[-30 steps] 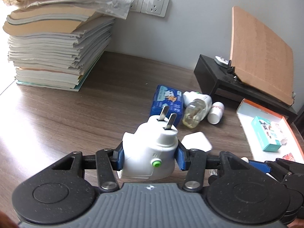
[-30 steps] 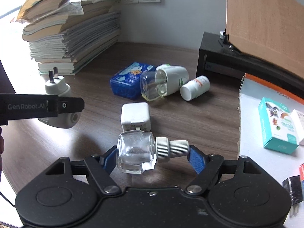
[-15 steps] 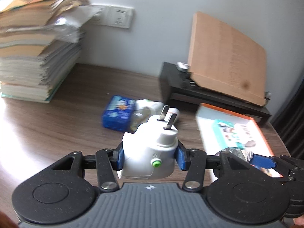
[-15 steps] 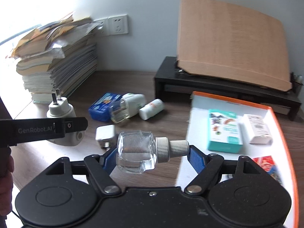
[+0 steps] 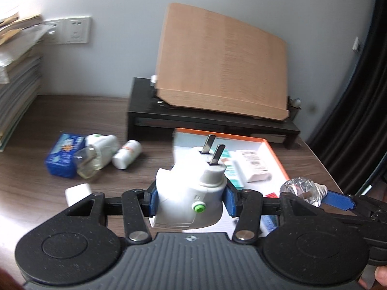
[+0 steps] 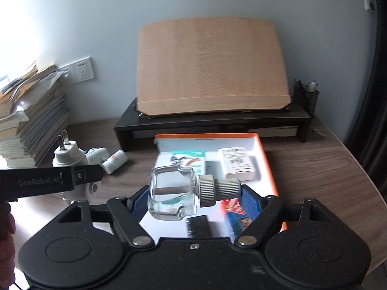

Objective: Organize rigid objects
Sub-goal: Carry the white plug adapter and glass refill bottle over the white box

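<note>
Glass bottle (image 6: 172, 194) is lying sideways in the right gripper (image 6: 193, 197), right up close. Its jaws are squeezing it by both ends: one blue pad is pressing the clear bottom and the other is pressing the ribbed cap. It is hanging above the near end of the orange tray (image 6: 267, 166). I think glass is hard, slippery and easy to break, so it is needing a soft landing. The ribbed cap is looking like the least slippery place to hold.

Beside it, the left gripper (image 5: 191, 199) is holding one white plug (image 5: 191, 193). Its jaws are hugging the round sides, and two metal prongs are pointing up. The plug is probably light and stiff and not easy to hurt. It is floating near the tray's left edge.

In the tray I am counting one teal box (image 6: 191, 160), one white box (image 6: 238, 163) and one red packet (image 6: 232, 206).

Farther left on the desk (image 5: 38, 176) are lying one white cube (image 5: 78, 192), one blue box (image 5: 64, 155), one white and green device (image 5: 96, 155) and one small white bottle (image 5: 127, 154).

Far back, one wooden board (image 6: 210, 70) is leaning on a black stand (image 6: 212, 122).
</note>
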A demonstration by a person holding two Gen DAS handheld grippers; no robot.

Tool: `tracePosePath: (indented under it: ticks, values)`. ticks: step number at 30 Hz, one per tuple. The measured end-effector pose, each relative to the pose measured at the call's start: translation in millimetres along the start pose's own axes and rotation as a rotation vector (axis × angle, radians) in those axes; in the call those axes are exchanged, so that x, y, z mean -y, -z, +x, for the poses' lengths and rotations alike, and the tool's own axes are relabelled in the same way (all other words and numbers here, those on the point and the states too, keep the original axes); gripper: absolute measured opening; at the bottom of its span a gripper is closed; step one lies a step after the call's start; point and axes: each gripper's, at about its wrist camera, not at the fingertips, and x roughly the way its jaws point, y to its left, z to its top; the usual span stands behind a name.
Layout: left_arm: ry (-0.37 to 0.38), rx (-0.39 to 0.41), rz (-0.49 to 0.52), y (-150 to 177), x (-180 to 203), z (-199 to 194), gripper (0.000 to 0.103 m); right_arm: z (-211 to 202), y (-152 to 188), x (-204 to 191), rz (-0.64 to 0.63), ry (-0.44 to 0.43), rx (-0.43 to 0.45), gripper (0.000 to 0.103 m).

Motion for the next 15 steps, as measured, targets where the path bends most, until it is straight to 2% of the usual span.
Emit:
tracePosePath:
  ticks: [7, 15]
  values:
    - [0.019, -0.014, 0.049, -1.1, 35.7, 13.6, 0.051, -4.0, -3.4, 30.5, 0.034, 0.019, 0.016, 0.092]
    - [0.032, -0.014, 0.076, -1.7, 59.2, 21.8, 0.051, -4.0, -7.6, 49.9, 0.049, 0.022, 0.027, 0.092]
